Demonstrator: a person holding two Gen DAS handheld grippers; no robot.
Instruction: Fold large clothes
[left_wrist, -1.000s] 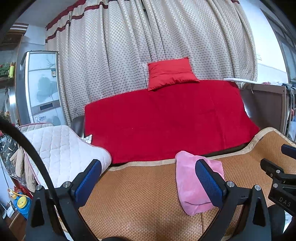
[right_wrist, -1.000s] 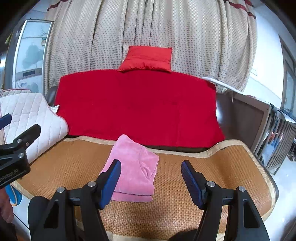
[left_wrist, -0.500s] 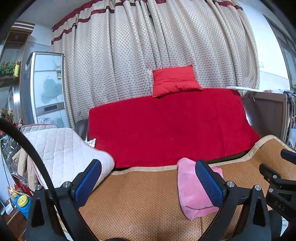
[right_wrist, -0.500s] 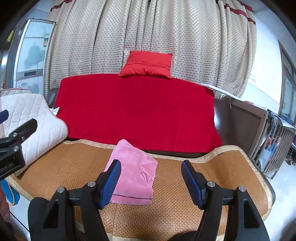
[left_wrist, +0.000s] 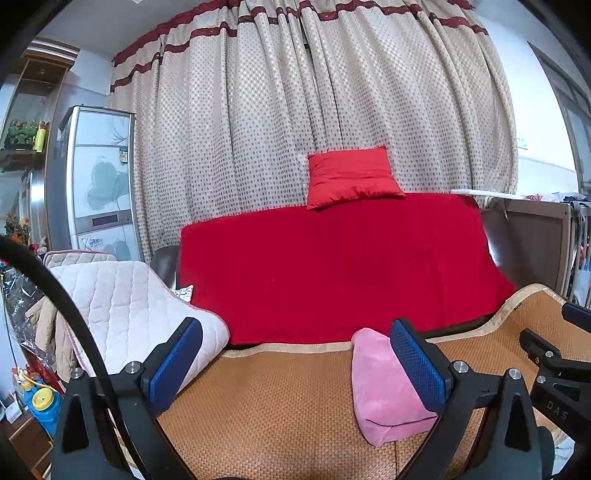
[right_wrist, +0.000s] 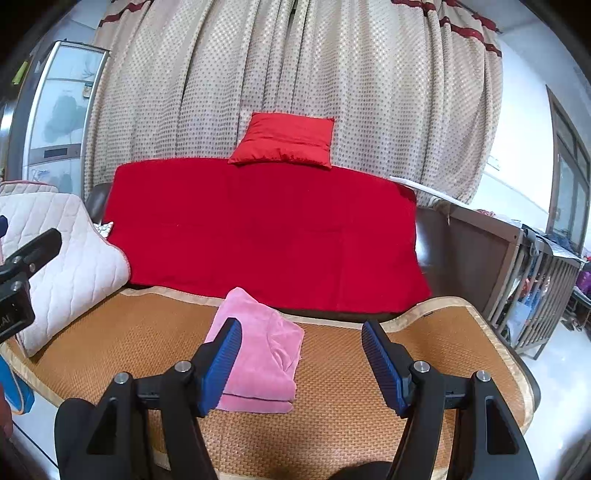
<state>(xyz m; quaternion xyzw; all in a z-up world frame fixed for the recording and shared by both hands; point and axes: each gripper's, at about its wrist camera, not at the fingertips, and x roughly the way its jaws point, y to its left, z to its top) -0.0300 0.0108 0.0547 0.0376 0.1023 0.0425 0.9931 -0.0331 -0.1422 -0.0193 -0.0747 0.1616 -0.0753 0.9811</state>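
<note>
- The left gripper (left_wrist: 295, 354) has its fingers spread wide with nothing between them; its right pad (left_wrist: 415, 365) hides part of the pink garment (left_wrist: 384, 395).
- The right gripper (right_wrist: 301, 360) also stands spread and empty, its left pad (right_wrist: 221, 365) covering the near left corner of the pink garment (right_wrist: 264, 354).
- That garment lies folded into a compact stack on the woven mat (right_wrist: 332, 424), near the mat's back edge, just in front of the red sofa cover (right_wrist: 266, 229).
- The mat's near edge is cut off below both grippers.
- At the far right of the left view only a dark sliver of the other gripper shows.
- Against a second ago, both views sit higher: more curtain (left_wrist: 325, 110) shows, the red cushion (left_wrist: 351, 177) lies lower in frame, and the garment has not shifted.
</note>
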